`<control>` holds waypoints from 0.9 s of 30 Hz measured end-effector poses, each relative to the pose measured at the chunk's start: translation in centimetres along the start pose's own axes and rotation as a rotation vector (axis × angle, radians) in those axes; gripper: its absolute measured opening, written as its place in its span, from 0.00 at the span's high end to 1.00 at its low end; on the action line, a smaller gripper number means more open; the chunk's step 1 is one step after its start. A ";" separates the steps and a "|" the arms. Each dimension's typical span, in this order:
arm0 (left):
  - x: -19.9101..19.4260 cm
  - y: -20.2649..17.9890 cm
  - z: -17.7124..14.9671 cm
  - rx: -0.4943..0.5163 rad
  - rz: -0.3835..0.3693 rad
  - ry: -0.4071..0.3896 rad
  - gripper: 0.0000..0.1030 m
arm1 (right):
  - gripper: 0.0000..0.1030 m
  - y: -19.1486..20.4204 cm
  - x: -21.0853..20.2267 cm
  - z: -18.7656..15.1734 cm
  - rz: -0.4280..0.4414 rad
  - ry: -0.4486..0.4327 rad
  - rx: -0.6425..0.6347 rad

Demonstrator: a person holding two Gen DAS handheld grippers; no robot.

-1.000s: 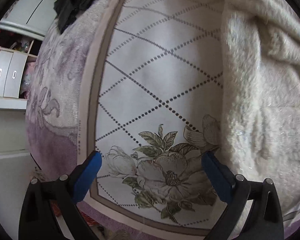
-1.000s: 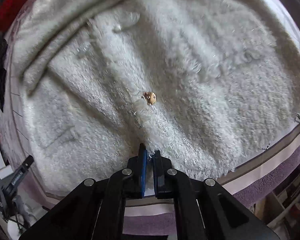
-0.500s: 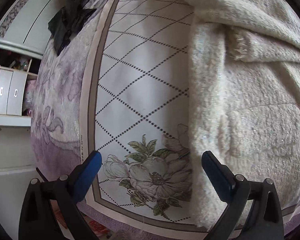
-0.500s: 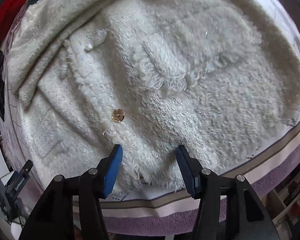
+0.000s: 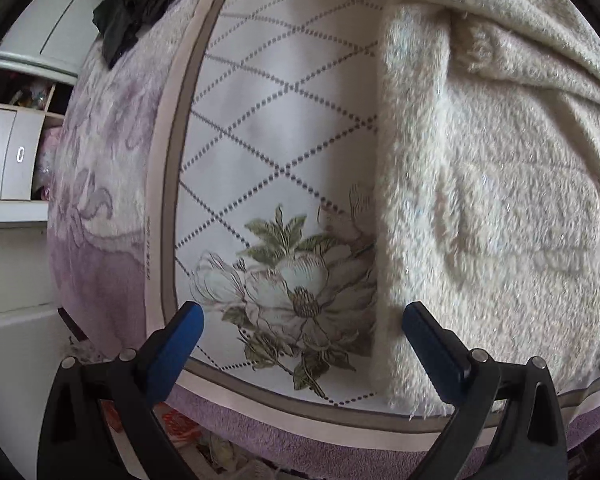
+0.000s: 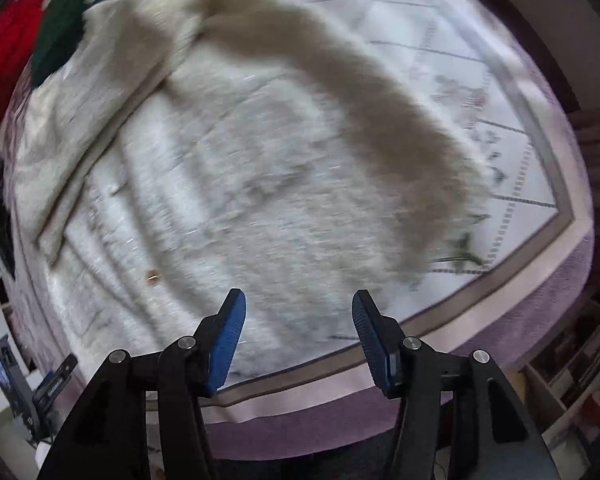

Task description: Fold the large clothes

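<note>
We find no readable text; a tiny dark print line on the bedsheet (image 5: 260,128) border (image 5: 148,256) is too small to make out.

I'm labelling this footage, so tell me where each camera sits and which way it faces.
Left wrist: on the left tool, looking steeply down at the floral sheet and coat edge; only its open fingers show.
Right wrist: on the right tool, looking straight down at the coat; open fingers show.
Shared: coat, sheet.

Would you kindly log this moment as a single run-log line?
task: fold large clothes | left gripper: open, empty | right gripper: open, empty | fluffy cream garment: lying on floral bedspread
</note>
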State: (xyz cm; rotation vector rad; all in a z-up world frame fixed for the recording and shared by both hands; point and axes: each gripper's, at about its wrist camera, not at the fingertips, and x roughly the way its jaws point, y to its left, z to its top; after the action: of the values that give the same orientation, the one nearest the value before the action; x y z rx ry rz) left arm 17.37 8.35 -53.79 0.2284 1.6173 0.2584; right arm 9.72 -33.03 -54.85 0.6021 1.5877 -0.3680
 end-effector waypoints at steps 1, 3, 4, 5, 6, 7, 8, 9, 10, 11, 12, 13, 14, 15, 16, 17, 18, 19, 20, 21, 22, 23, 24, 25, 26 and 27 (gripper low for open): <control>0.5 0.0 -0.2 -0.008 -0.010 0.016 0.01 | 0.44 -2.0 -0.1 0.4 -0.033 -0.015 0.033; 1.3 -0.2 -0.3 -0.026 -0.028 0.032 0.01 | 0.44 -5.5 -0.4 1.3 -0.065 -0.064 0.101; 1.5 -0.4 -0.3 -0.032 -0.034 0.037 0.01 | 0.44 -6.6 -0.4 1.9 -0.070 -0.086 0.115; 1.8 -0.7 -0.1 -0.040 -0.058 0.038 0.01 | 0.44 -7.5 -0.3 2.6 -0.073 -0.104 0.117; 2.0 -0.8 0.1 -0.048 -0.061 0.038 0.03 | 0.44 -7.7 0.1 3.0 -0.059 -0.111 0.113; 2.0 -0.9 0.3 -0.052 -0.062 0.035 0.13 | 0.44 -8.1 0.5 3.8 -0.028 -0.115 0.107; 1.9 -1.1 0.5 -0.055 -0.076 0.023 0.24 | 0.44 -8.3 1.1 4.5 0.018 -0.109 0.097; 1.6 -1.4 0.8 -0.058 -0.088 0.010 0.51 | 0.46 -8.5 1.6 5.1 0.060 -0.105 0.089; 1.4 -1.7 1.0 -0.058 -0.095 0.007 0.67 | 0.61 -8.4 2.1 5.7 0.106 -0.110 0.081; 1.2 -1.9 1.3 -0.054 -0.088 0.003 0.70 | 0.73 -8.1 2.4 5.9 0.125 -0.114 0.080; 1.0 -2.2 1.5 -0.050 -0.070 -0.005 0.70 | 0.80 -7.9 2.7 6.0 0.132 -0.114 0.088; 0.8 -2.3 1.7 -0.049 -0.064 -0.007 0.68 | 0.87 -7.7 2.8 5.9 0.150 -0.111 0.099; 0.6 -2.3 1.8 -0.047 -0.045 -0.015 0.66 | 0.90 -7.4 2.8 5.7 0.161 -0.102 0.107; 0.2 -2.2 1.9 -0.044 -0.031 -0.026 0.65 | 0.91 -6.9 2.7 5.2 0.172 -0.095 0.114; 0.0 -2.2 2.0 -0.040 -0.022 -0.033 0.65 | 0.92 -6.3 2.6 4.4 0.202 -0.076 0.126; -0.4 -1.9 2.1 -0.034 -0.009 -0.038 0.65 | 0.92 -5.8 2.7 3.6 0.239 -0.045 0.141; -0.8 -1.6 2.1 -0.033 -0.004 -0.041 0.65 | 0.92 -5.5 2.7 2.9 0.272 -0.014 0.149; -1.1 -1.2 2.2 -0.036 -0.004 -0.044 0.64 | 0.93 -5.2 2.2 2.0 0.294 0.006 0.150; -1.8 -0.7 2.3 -0.040 0.007 -0.054 0.61 | 0.93 -5.0 2.1 1.6 0.303 0.024 0.141; -2.5 -0.2 2.4 -0.042 0.010 -0.066 0.48 | 0.92 -4.7 2.2 1.4 0.304 0.068 0.123; -3.2 0.2 2.5 -0.041 0.014 -0.081 0.26 | 0.92 -4.6 2.3 1.3 0.280 0.096 0.111; -4.0 0.3 2.5 -0.037 0.029 -0.098 0.18 | 0.89 -4.4 2.2 1.1 0.227 0.105 0.091; -4.7 0.5 2.6 -0.033 0.043 -0.117 0.14 | 0.87 -4.6 1.7 1.4 0.175 0.102 0.067; -5.8 0.5 2.6 -0.025 0.061 -0.144 0.14 | 0.87 -4.4 1.4 1.0 0.143 0.095 0.051; -6.9 0.3 2.7 -0.013 0.075 -0.164 0.14 | 0.87 -5.1 0.5 1.4 0.126 0.085 0.044; -7.6 0.2 2.7 -0.002 0.079 -0.179 0.13 | 0.84 -5.7 -0.6 1.7 0.114 0.077 0.043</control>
State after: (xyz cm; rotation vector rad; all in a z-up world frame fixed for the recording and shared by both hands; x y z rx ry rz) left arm 20.51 6.31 -46.63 0.3057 1.4323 0.2916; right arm 7.79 -38.70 -55.10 0.7445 1.6141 -0.2970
